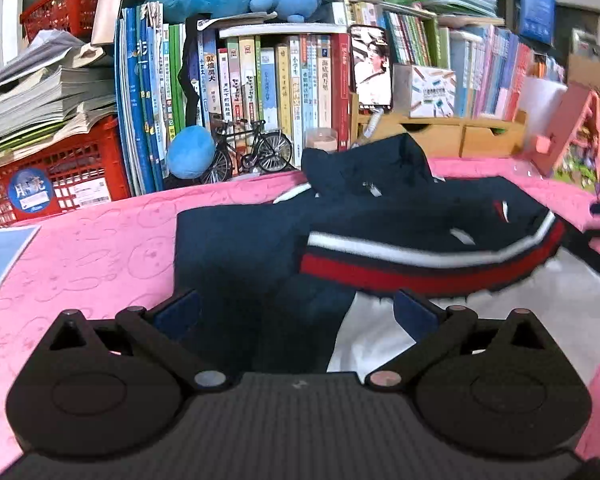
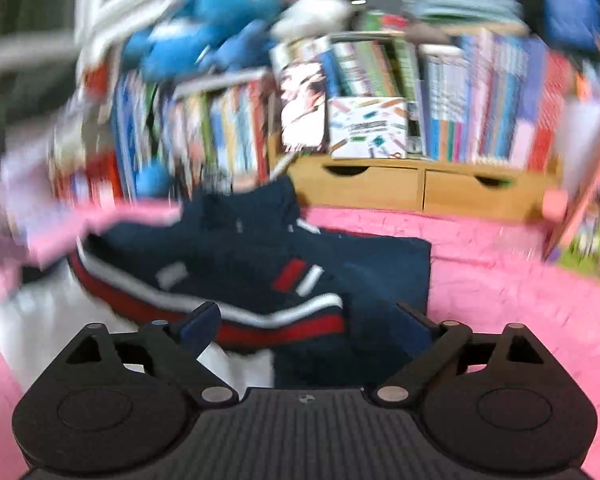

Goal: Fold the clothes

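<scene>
A pink textured cover (image 1: 100,248) filled the lower half of both views, its near edge hidden behind each gripper's black body. Behind it rose a crowded bookshelf (image 1: 284,80), sharp in the left wrist view but smeared by motion blur in the right wrist view, where book spines and the blue plush toys (image 2: 204,44) could hardly be made out. A red crate (image 1: 60,176) under a stack of papers stood at the left, cut off by the frame edge. The navy garment (image 1: 340,216) with its red and white band lay rumpled on the cover, part folded over itself, with a white part (image 1: 480,320) showing beneath; its right end ran out of the left wrist view. A small model bicycle (image 1: 256,152) stood by the books, just behind the garment. The left gripper (image 1: 296,308) stood wide, its blue pads (image 1: 180,312) apart over the garment's near edge, and whether they touched the cloth could not be told. The right gripper (image 2: 312,320) also stood wide, pads clear of each other, with the banded edge lying between and just beyond them, unpinched.
</scene>
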A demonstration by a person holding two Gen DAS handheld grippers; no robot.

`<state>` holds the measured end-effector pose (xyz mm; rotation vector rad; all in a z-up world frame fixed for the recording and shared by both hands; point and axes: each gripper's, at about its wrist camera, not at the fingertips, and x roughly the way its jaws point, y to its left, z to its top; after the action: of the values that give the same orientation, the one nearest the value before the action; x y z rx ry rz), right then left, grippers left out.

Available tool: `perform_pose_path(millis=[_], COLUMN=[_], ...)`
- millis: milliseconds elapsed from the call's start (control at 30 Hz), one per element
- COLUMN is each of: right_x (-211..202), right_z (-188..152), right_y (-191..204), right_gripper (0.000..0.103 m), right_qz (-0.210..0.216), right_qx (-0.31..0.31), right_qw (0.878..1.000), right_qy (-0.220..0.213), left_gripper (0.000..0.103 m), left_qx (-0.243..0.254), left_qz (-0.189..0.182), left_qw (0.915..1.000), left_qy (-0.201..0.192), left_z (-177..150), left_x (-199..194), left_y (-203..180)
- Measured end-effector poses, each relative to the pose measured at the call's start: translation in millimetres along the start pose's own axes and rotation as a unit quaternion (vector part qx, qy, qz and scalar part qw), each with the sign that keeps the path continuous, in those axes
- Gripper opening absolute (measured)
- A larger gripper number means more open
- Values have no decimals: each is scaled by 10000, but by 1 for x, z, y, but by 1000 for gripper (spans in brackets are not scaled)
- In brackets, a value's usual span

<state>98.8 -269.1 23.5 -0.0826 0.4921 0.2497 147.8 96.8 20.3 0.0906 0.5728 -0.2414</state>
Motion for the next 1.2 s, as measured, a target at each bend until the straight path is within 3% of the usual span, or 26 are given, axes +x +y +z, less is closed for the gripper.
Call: perform_pose_path(millis=[133,233,267,333,467,800,967,1033,1067,1133,1167,1200], right_x=[29,49,52,54,49,60,57,45,37,16,6,-4], right_z=[-7,-10,-12,-16,-18,-15,-16,-19,-23,-30,-33,-36], right_y=[25,20,16,9,6,5,6,3,1,-5,-6,-6], right_gripper=[98,87,73,71,64,95,101,95,86,65,45,35], right_qz=[-220,-22,84,239,333,236,-48,-151,-93,106,152,198], right_qx=[-834,-480,-234,198,300,333,198,-30,-82,-50,10,69], right_qw=[9958,9973,9979,9974,9968,9955,9960,9955,9951,9946,9945,9944], right_qy=[296,554,605,657,656,860,870,937,979,1035,1035,1036], left_gripper=[103,103,103,103,103,103,103,103,103,103,103,103], left_qx=[121,370,432,356,58,15,33,113,133,24,-95,-236], left_qz=[339,458,481,438,272,307,512,594,617,530,399,247], left_qw=[9985,9975,9973,9977,9985,9985,9976,9970,9968,9974,9979,9981], left_qy=[401,398,361,377,465,464,475,488,492,489,508,514], left_z=[-1,-12,-15,-18,-20,-20,-23,-33,-38,-52,-58,-62], left_x=[44,53,53,54,53,52,44,29,21,-2,-11,-19], left_y=[-8,-16,-18,-16,-6,-5,-6,-2,0,9,14,20])
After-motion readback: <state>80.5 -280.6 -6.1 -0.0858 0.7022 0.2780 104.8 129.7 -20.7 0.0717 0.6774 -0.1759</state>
